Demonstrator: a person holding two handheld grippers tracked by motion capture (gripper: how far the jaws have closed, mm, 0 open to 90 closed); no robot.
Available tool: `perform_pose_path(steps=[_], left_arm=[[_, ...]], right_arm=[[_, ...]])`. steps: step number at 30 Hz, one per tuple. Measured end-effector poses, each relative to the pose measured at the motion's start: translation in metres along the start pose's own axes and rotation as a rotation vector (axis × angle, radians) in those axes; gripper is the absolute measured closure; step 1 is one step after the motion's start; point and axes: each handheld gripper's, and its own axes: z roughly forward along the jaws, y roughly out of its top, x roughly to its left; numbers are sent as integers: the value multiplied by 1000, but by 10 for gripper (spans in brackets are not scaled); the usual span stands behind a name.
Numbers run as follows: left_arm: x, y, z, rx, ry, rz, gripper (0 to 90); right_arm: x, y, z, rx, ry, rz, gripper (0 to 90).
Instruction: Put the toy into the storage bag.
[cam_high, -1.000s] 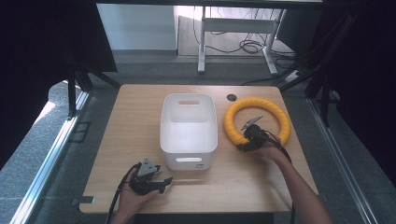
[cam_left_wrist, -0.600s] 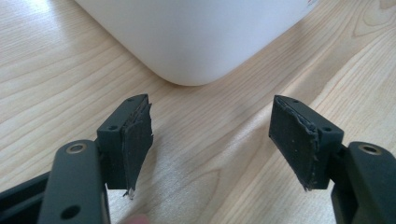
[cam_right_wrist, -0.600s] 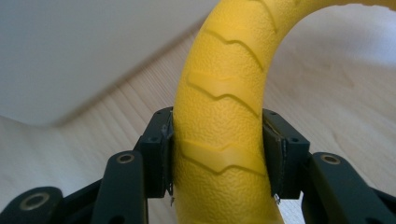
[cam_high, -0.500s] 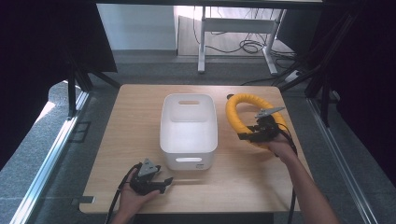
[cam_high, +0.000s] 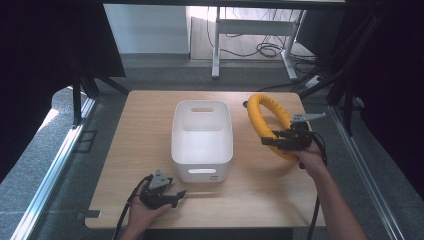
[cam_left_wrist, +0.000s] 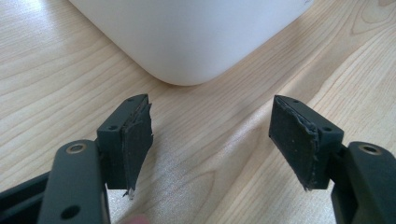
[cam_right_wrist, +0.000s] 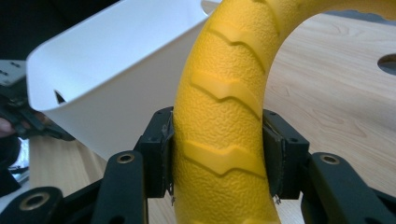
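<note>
Bearing a white bin (cam_high: 202, 137) at centre, wooden table (cam_high: 150, 120) on grey floor (cam_high: 60, 150), dark frame posts at both sides, desk legs and cables beyond. Left gripper (cam_high: 172, 196) resting near the table's front edge, jaws apart, nothing between. Right gripper (cam_high: 272, 142) clamped on yellow ring (cam_high: 262, 117), right of the bin. Formerly flat on the table; now tilted on edge, lifted clear.
</note>
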Motion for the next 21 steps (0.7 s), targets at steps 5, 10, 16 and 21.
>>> perform_pose_path(steps=[5,10,16,21], left_arm=[[0,0,0,-1,1,0,301],[0,0,0,0,2,4,301],[0,0,0,-1,1,3,301],[0,0,0,-3,2,4,301]], right_arm=[[7,4,-7,-35,21,-7,513],[15,8,-13,-77,37,-16,514],[23,10,-17,-115,64,-23,514],[28,13,-19,-139,83,-25,514]])
